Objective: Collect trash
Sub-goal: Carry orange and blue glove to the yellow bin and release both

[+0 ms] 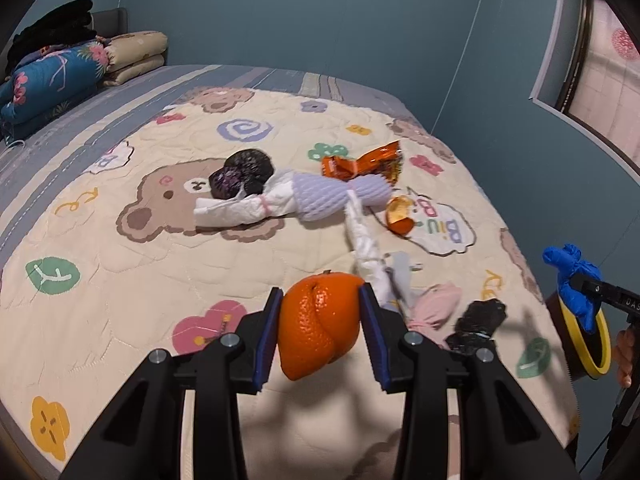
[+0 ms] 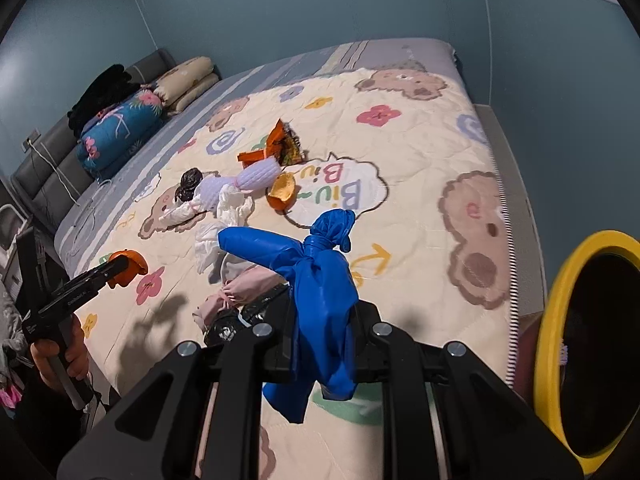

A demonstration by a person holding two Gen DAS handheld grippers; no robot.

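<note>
Currently, the left claw (image 1: 322, 322) is seen closed part-way on an orange peel (image 1: 318, 320), which is pinched between its blue pads (image 1: 267, 344) and held clear above the bed quilt (image 1: 120, 320). From the right wrist view the same peel (image 2: 128, 266) is seen small at the left edge, at the tip of the left claw (image 2: 120, 268), with a hand (image 2: 60, 354) wrapped round the handle below it.

The right claw (image 2: 324, 340) is nearly shut on a knotted blue glove (image 2: 316, 276); the glove is draped forward over the jaws and hangs down between them. In the left wrist view this glove (image 1: 572, 284) is seen only at the far right, beside a yellow-rimmed bin (image 1: 600, 344).

The bin's dark opening (image 2: 600, 352) is shown properly only by the right wrist camera, just off the bed's edge.

Remaining trash is noted on the quilt: an orange snack wrapper (image 1: 360, 164), a lavender foam net sleeve (image 1: 340, 198), a second peel piece (image 1: 400, 216), a dark crumpled bag (image 1: 244, 174), white tissue (image 1: 232, 212), a pink wad (image 1: 436, 306) and a black scrap (image 1: 478, 326).

Folded bedding (image 1: 60, 76) is stacked at the head of the bed; a window (image 1: 608, 80) is recorded only in the left view.
</note>
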